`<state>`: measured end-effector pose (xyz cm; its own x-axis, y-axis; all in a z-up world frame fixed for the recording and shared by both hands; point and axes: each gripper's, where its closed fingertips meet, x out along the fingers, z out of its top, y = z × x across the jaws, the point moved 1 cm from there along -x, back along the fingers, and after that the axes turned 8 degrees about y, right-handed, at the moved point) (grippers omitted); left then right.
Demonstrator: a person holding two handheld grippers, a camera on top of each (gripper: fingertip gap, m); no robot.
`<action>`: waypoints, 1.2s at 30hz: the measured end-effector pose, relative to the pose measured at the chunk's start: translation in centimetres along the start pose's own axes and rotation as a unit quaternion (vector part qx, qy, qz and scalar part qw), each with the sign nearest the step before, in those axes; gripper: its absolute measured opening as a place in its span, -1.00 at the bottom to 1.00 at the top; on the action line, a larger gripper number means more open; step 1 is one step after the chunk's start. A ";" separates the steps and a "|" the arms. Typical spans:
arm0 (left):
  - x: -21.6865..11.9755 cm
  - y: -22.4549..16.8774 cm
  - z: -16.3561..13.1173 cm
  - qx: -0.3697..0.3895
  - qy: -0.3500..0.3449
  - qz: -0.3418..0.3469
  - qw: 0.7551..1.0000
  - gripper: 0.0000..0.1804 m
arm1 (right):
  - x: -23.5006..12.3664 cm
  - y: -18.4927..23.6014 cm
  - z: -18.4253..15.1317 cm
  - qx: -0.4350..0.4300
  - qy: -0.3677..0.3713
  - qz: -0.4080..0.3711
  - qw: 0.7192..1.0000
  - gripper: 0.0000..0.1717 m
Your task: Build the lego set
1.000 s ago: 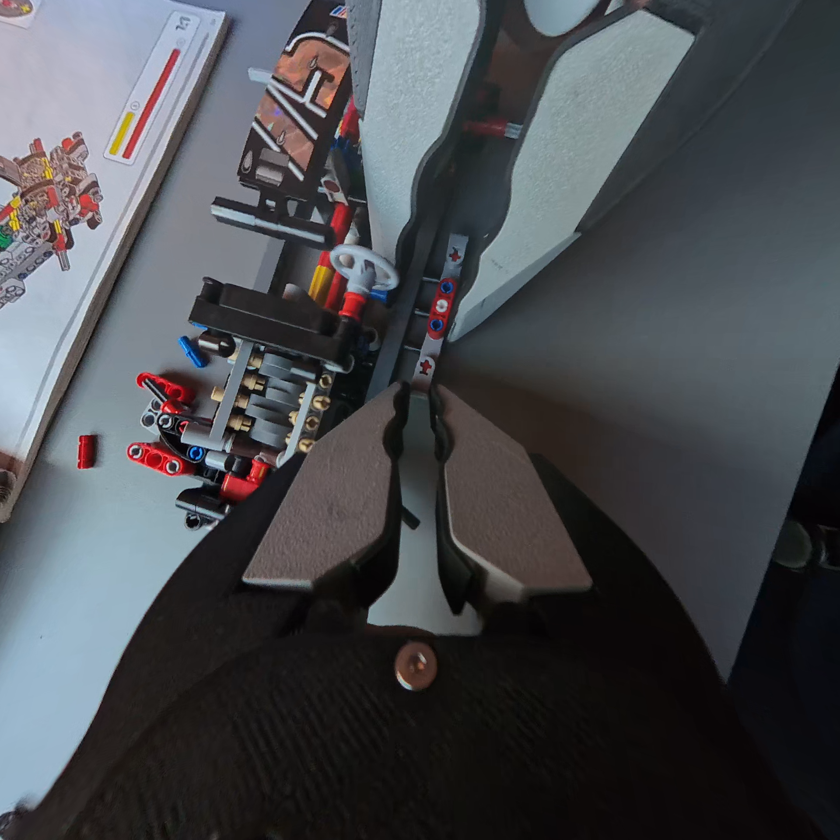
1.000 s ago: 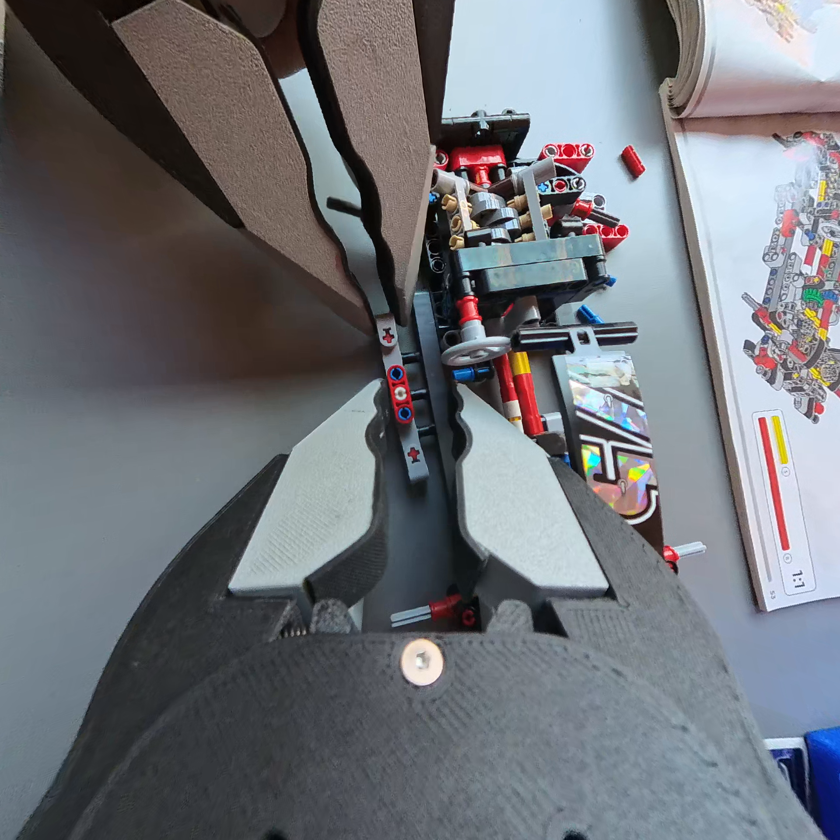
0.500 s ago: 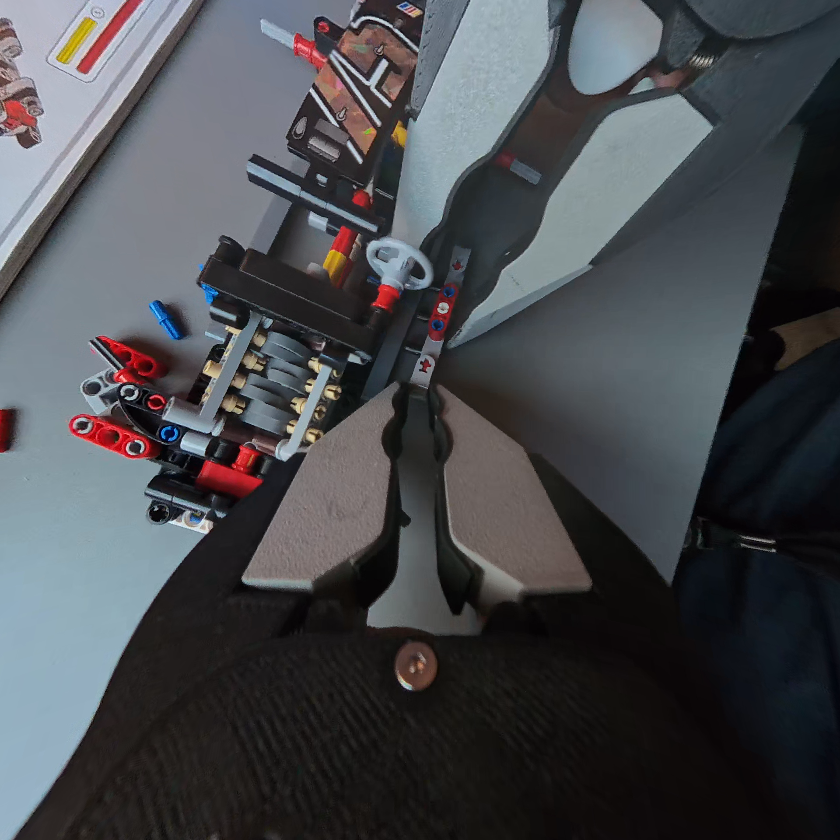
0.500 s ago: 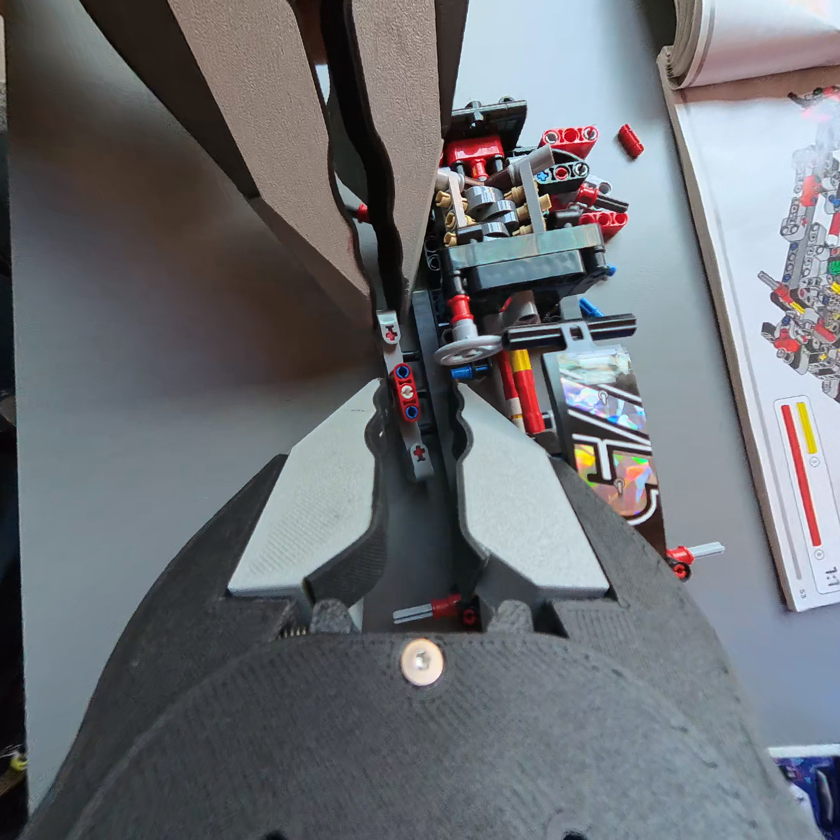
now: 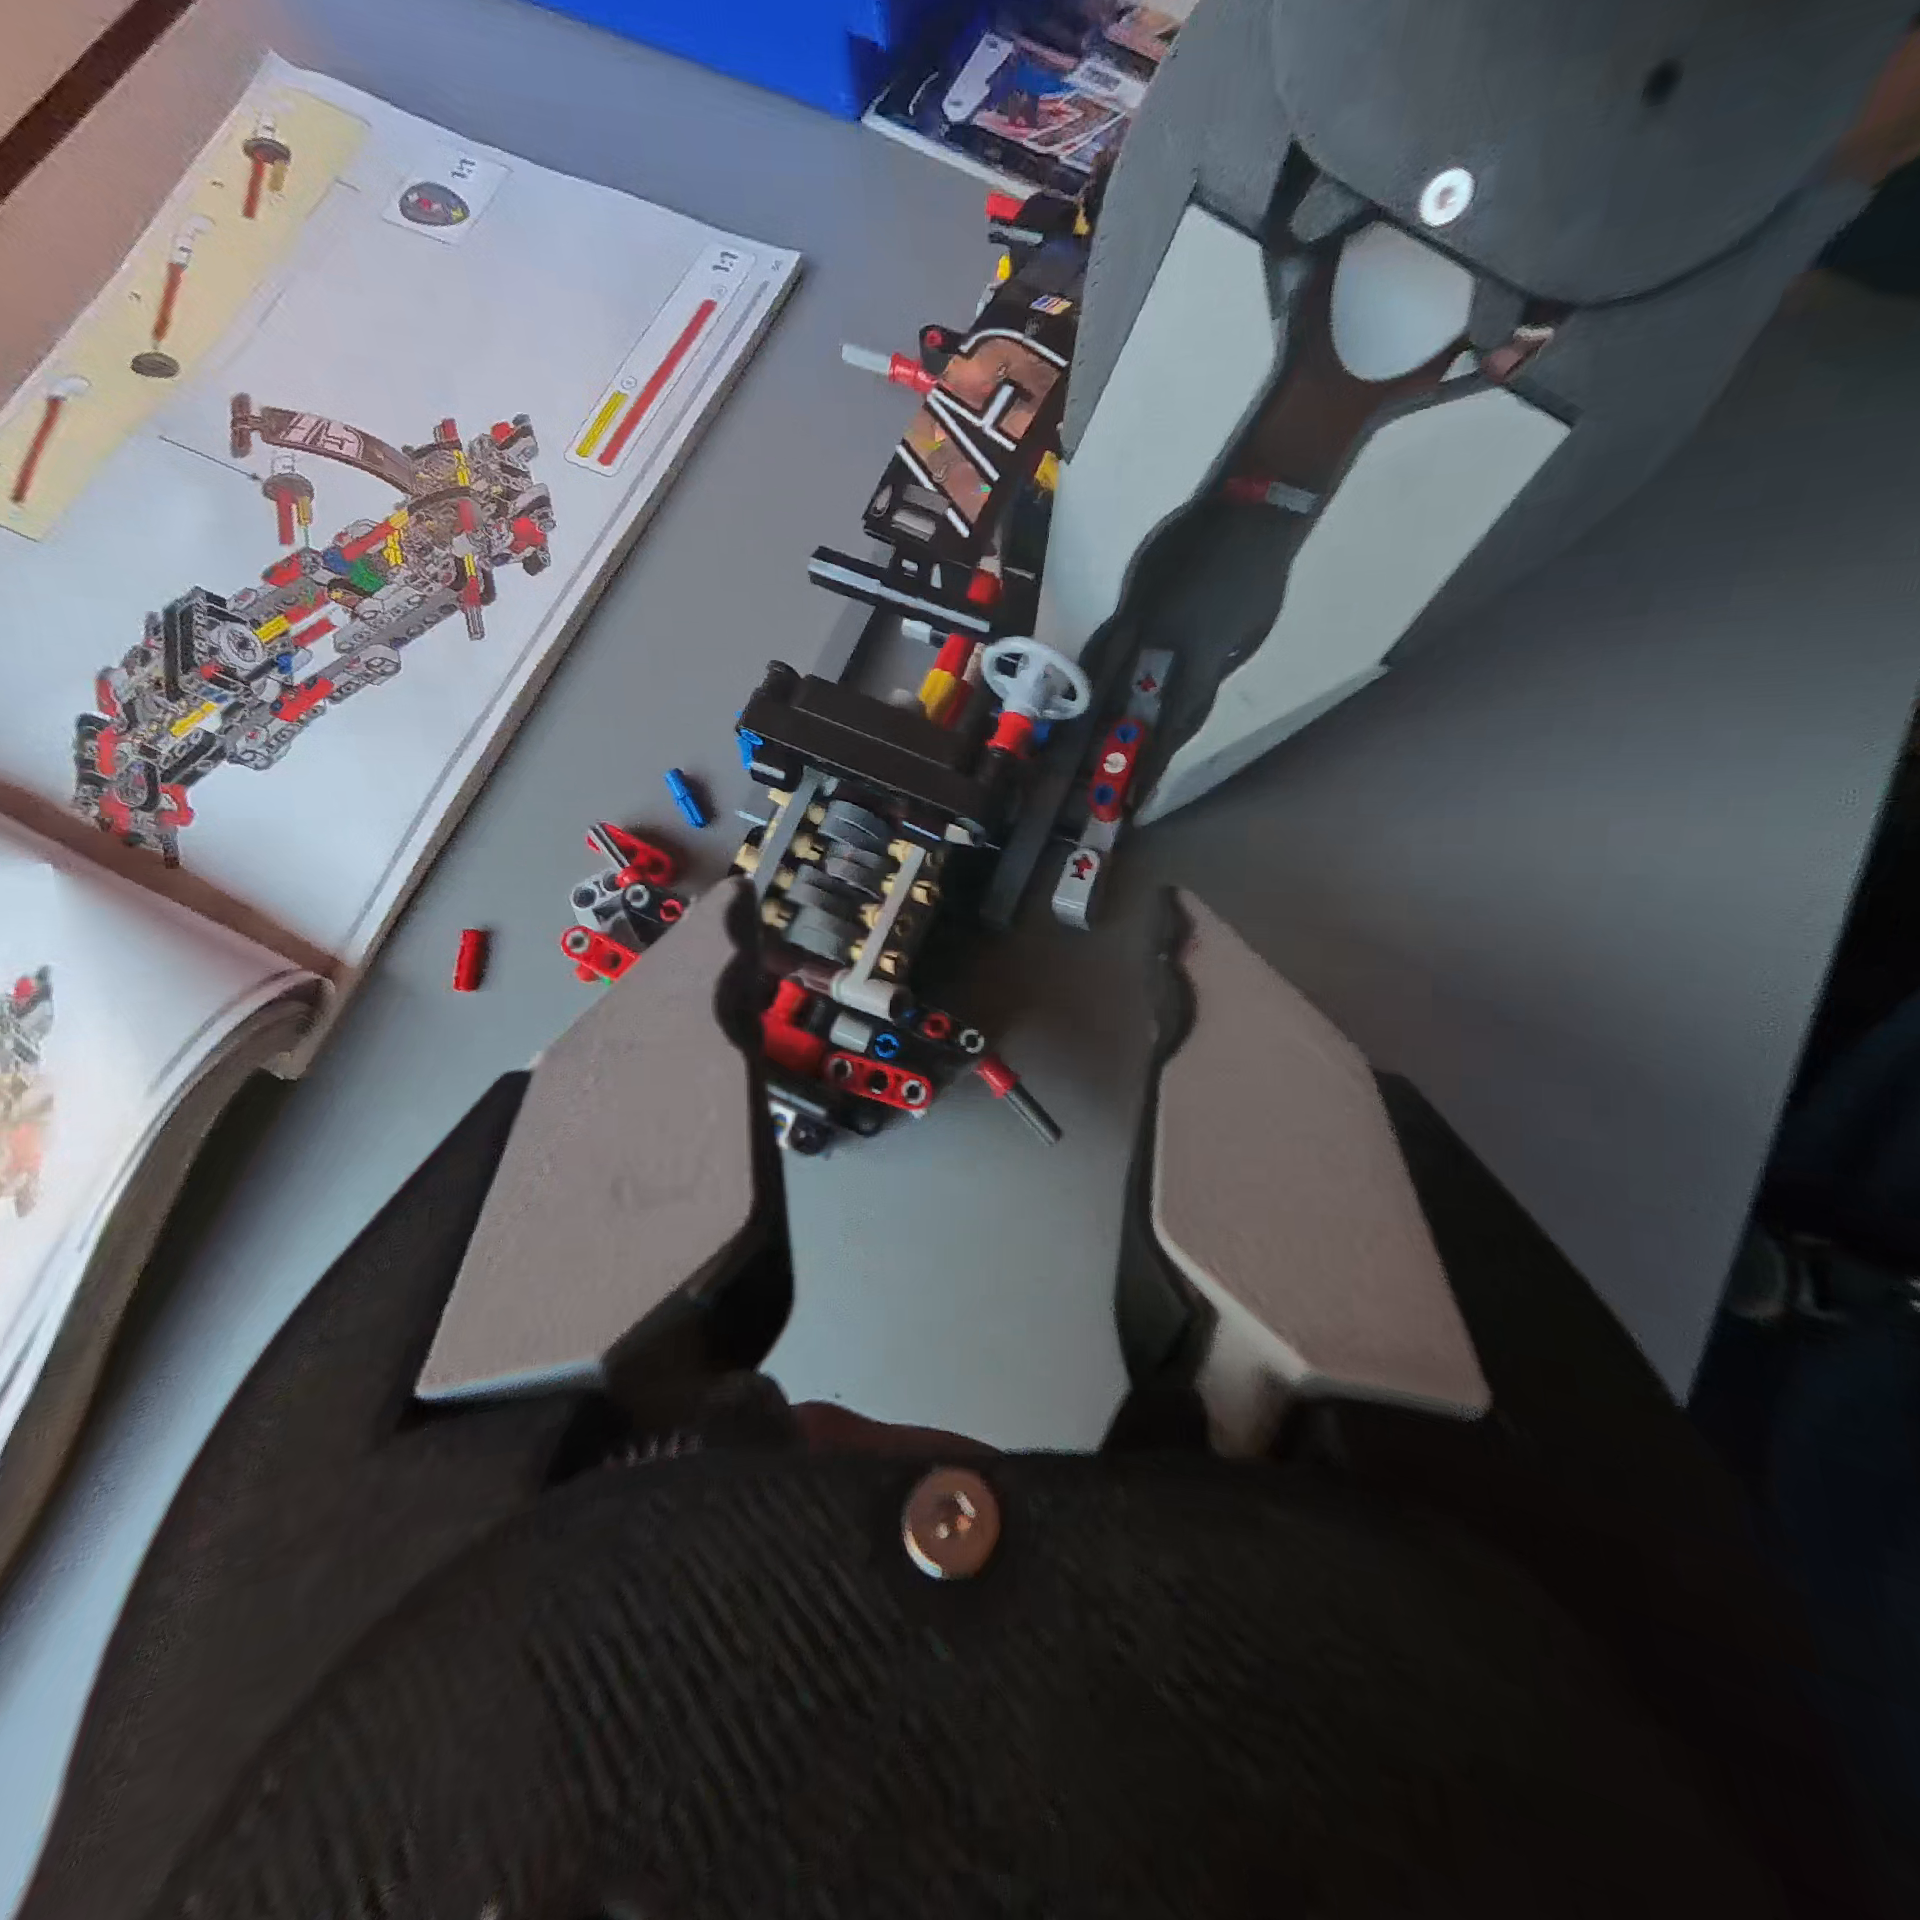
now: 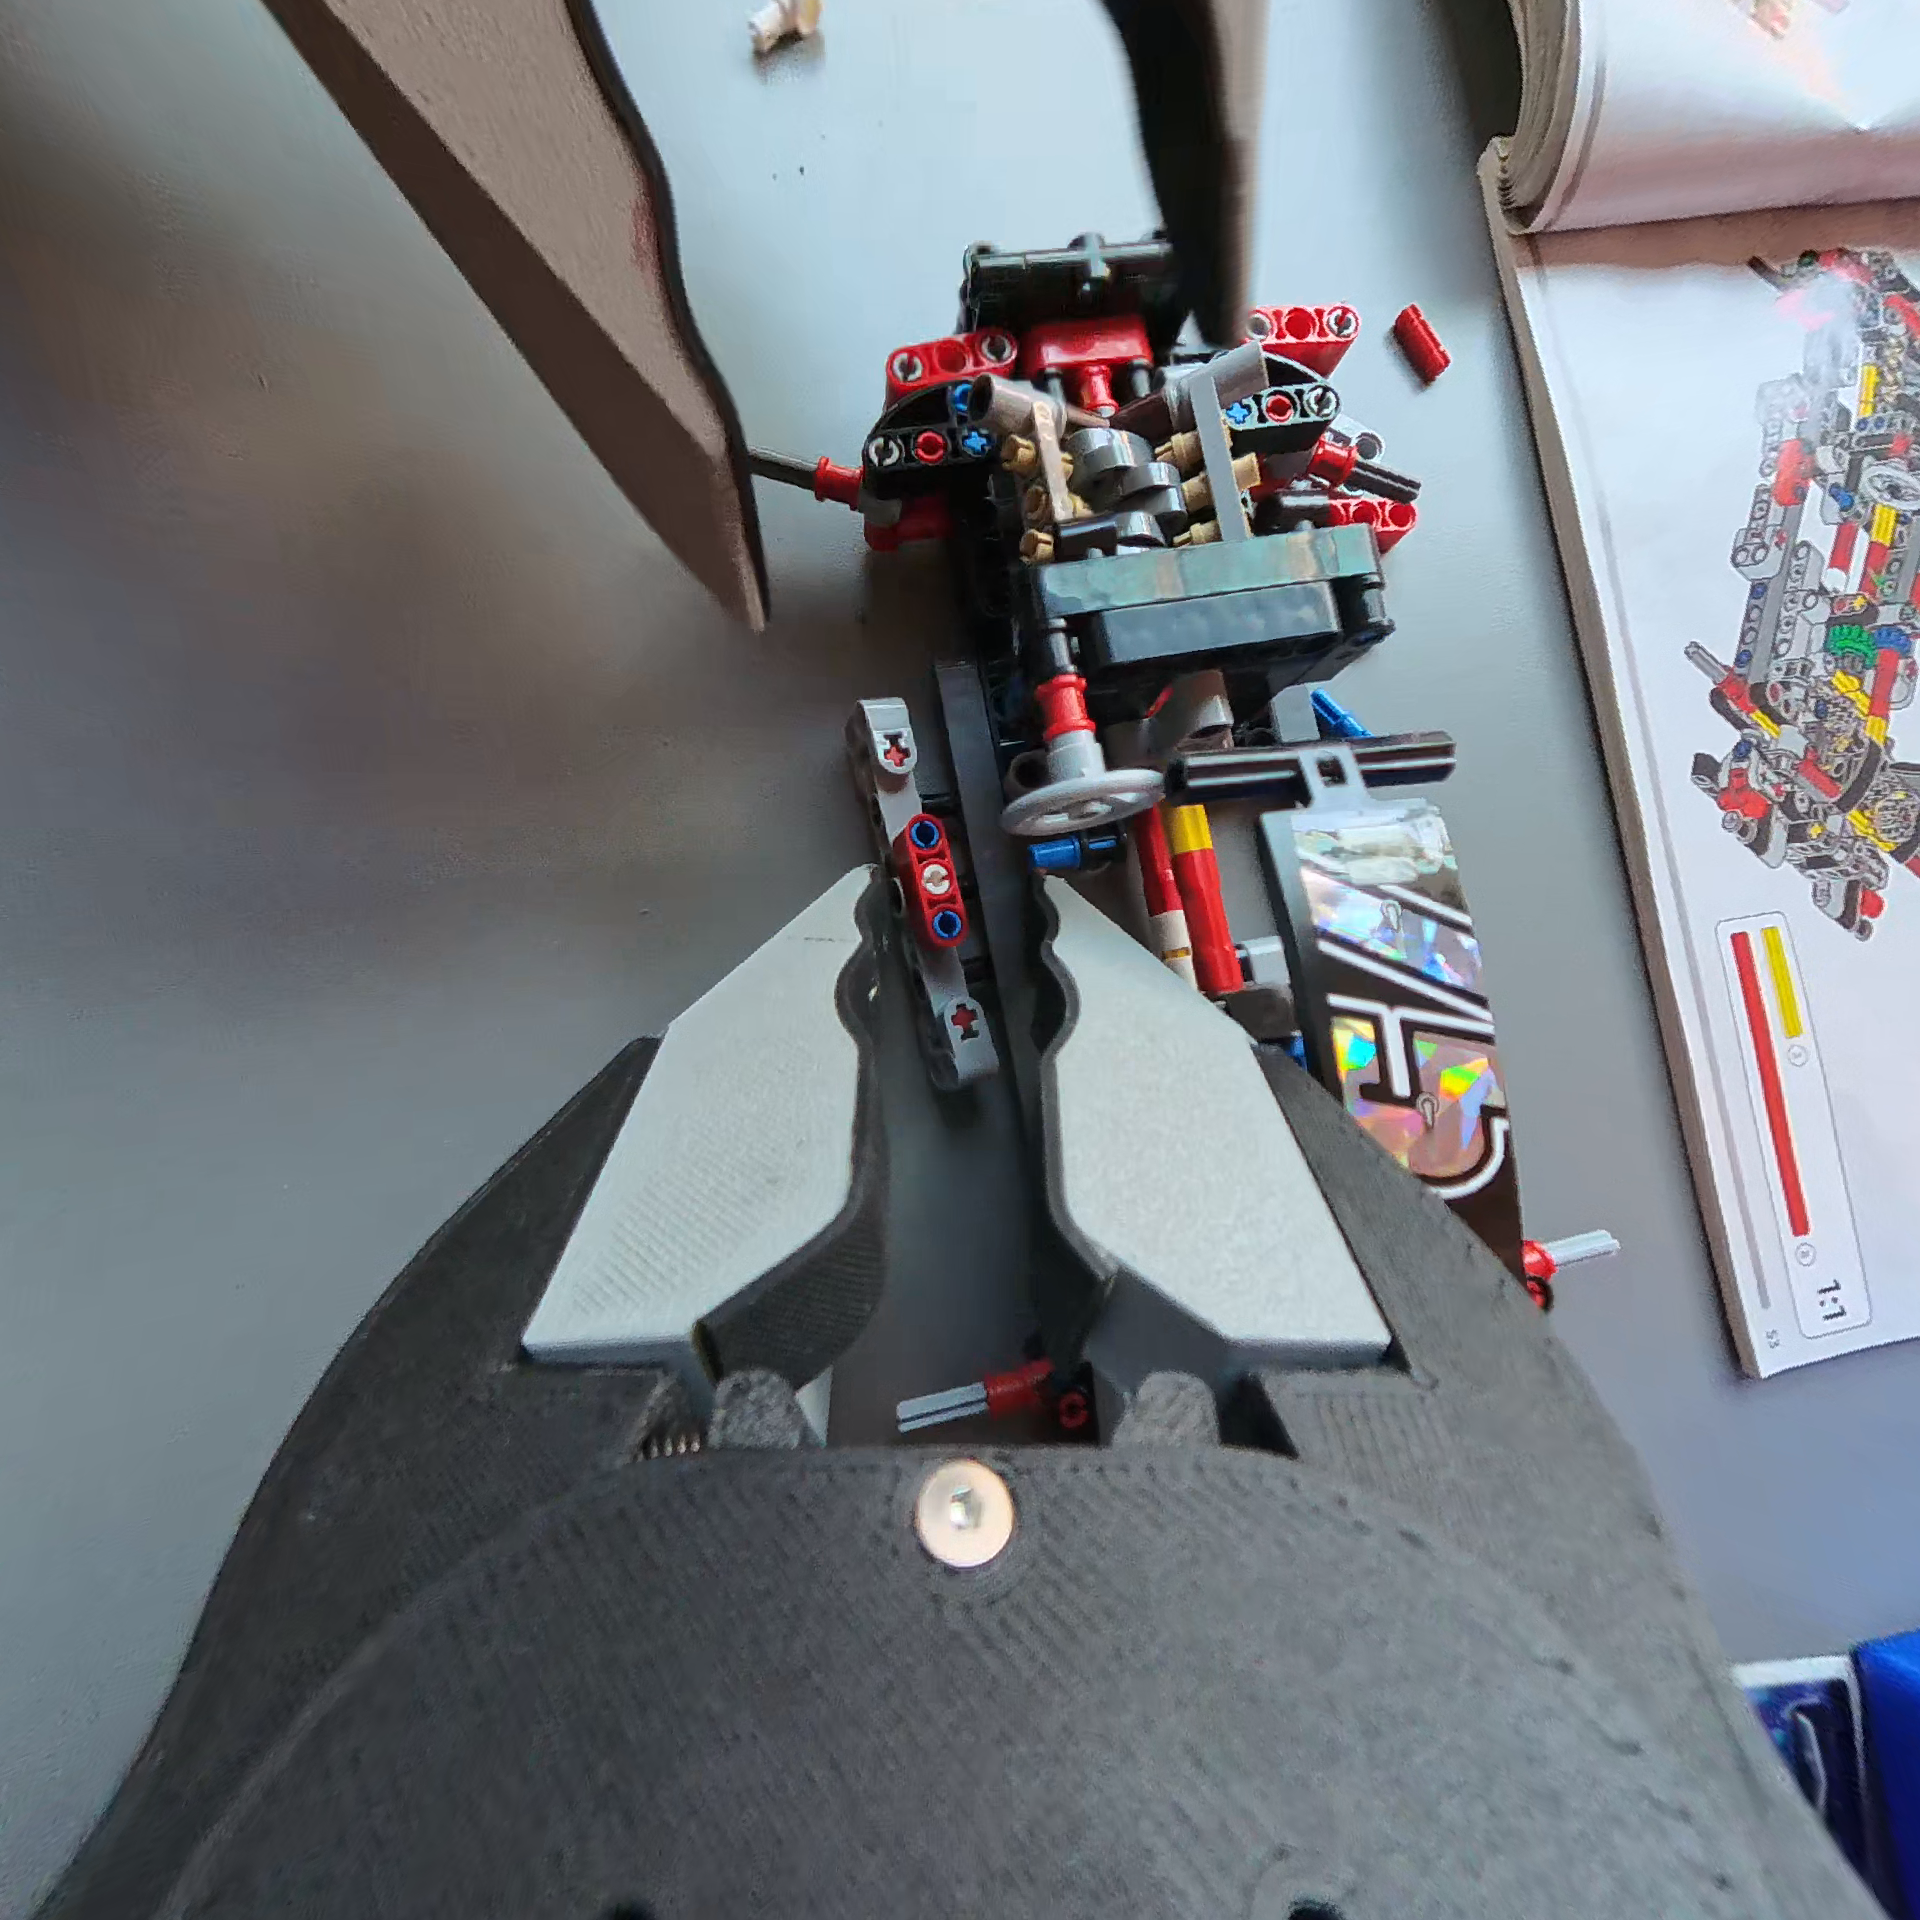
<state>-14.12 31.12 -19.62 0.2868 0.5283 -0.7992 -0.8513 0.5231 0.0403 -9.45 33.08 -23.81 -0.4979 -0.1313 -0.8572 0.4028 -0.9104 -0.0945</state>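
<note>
The left tongs (image 5: 956,935) stand wide apart, grasping nothing, hovering just over the engine end of the brick-built chassis (image 5: 894,748) on the grey counter (image 5: 1455,935). The chassis's long axis runs straight away from them toward the right tongs (image 6: 961,925), which are clenched on its side rail and grey beam (image 6: 925,914) at the opposite end. An open instruction booklet (image 5: 364,468) lies beside it.

The left gripper (image 5: 956,914) has let go of the model's grey beam (image 5: 1101,821), fingers now wide apart.
</note>
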 end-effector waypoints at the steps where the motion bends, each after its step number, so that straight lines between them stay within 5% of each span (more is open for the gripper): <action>1: 0.4 0.1 -0.1 0.009 0.012 -0.003 1.000 -0.09 | 0.0 0.0 0.0 -0.001 0.003 0.001 1.000 -0.73; 10: 4.0 0.8 -1.1 0.101 0.069 0.049 0.991 0.02 | 0.0 -0.1 0.1 0.018 -0.011 0.010 1.000 -0.74; 21: 4.3 1.2 -0.9 0.078 0.048 0.049 0.995 -0.03 | 0.2 -0.2 0.1 0.007 -0.025 -0.013 1.000 -0.74; 27: 4.3 1.4 -0.9 0.061 0.053 0.058 0.995 -0.04 | 0.2 -0.4 0.0 -0.012 0.025 -0.028 0.999 -0.74; 36: 4.4 1.7 -0.8 0.058 0.041 0.069 0.995 -0.06 | 0.1 -0.8 0.4 0.081 -0.037 0.020 0.996 -0.72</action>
<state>-14.65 33.77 -23.51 0.1306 0.5466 -0.8271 -0.8223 0.5258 0.2177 -10.16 33.61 -23.61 -0.5414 -0.1910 -0.8188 0.2973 -0.9544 0.0261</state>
